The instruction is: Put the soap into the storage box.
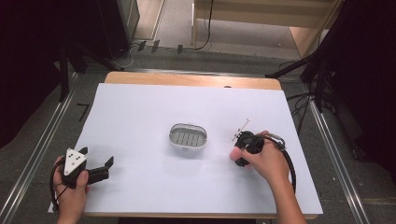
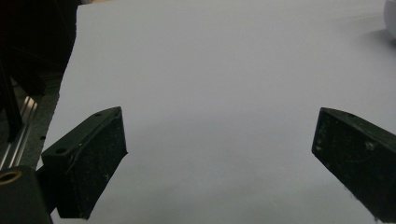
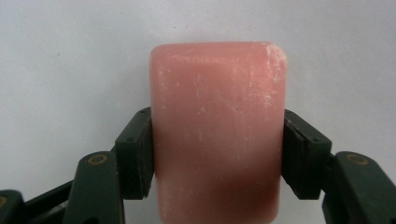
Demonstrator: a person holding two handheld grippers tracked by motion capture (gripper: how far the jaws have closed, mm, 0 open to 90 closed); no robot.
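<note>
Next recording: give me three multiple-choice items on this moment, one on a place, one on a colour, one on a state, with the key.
1. Where on the white sheet does the soap dish stand?
A. near the middle
B. at the far left corner
C. under the left gripper

2. What colour is the soap bar?
A. green
B. pink
C. blue

3. How does the right gripper stand?
A. wide open and bare
B. shut on nothing
C. shut on the soap bar

Key: 1 A, the high view shows the dish mid-sheet, between both hands. 2 B, the right gripper view shows a pink block. 3 C, both fingers press its sides, while the left gripper gapes over bare sheet.
</note>
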